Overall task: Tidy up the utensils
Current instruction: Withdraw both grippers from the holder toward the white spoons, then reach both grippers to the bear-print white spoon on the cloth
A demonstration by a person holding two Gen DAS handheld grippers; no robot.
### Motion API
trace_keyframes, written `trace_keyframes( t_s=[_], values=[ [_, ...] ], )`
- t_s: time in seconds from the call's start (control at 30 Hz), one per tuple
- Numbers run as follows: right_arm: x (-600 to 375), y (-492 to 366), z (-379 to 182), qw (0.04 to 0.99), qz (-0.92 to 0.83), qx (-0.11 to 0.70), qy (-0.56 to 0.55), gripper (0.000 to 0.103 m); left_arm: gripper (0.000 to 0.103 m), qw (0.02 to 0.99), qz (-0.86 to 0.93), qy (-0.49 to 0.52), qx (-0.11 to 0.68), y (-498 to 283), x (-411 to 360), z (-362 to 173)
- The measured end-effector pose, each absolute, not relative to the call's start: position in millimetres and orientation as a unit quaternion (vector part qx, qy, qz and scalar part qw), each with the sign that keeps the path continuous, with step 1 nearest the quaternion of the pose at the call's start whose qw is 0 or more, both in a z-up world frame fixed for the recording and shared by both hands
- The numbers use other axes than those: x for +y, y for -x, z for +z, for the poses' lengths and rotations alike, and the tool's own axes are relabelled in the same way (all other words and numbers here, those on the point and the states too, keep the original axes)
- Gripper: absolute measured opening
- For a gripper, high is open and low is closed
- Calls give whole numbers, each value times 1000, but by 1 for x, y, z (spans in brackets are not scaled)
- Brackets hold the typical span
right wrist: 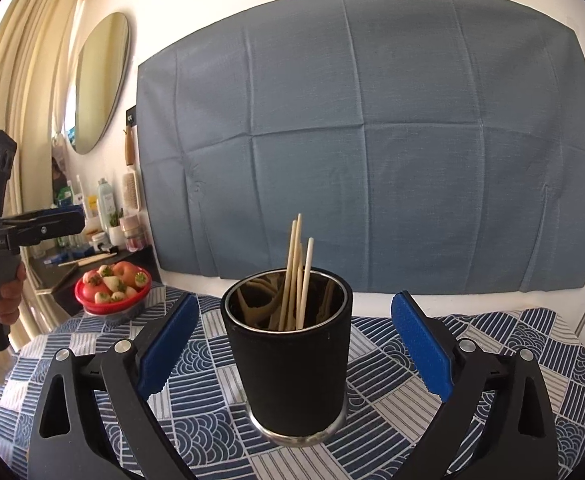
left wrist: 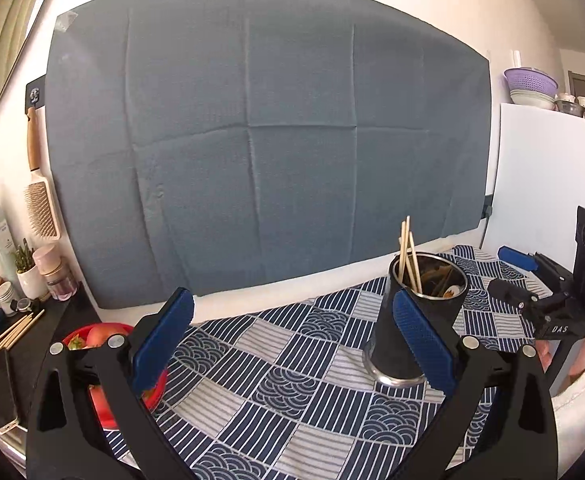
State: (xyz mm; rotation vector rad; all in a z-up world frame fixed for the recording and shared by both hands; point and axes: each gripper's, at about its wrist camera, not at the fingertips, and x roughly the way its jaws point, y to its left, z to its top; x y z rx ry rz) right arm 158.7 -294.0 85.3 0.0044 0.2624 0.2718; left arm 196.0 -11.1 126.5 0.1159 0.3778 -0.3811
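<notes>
My right claw [right wrist: 292,340] open, cup [right wrist: 288,360] with chopsticks [right wrist: 298,272] between fingers, untouched. My left claw [left wrist: 292,344] open, empty, cup right.

We are holding the right gripper [right wrist: 292,348] spread wide, black cup [right wrist: 290,364] of chopsticks [right wrist: 297,276] standing between its fingers [right wrist: 422,348], untouched

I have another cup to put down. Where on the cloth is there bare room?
Bare cloth lies between the red fruit bowl and the black cup, and to the cup's right in the right wrist view. The dark side shelf is crowded with bottles and loose chopsticks.
</notes>
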Motion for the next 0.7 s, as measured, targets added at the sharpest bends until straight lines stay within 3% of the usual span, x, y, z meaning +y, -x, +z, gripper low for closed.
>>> trace_keyframes(
  t_s=[0.7],
  values=[
    [-209, -128, 54, 960, 197, 189, 59, 93, 97, 950, -151, -21, 272, -158, 95, 60]
  ],
)
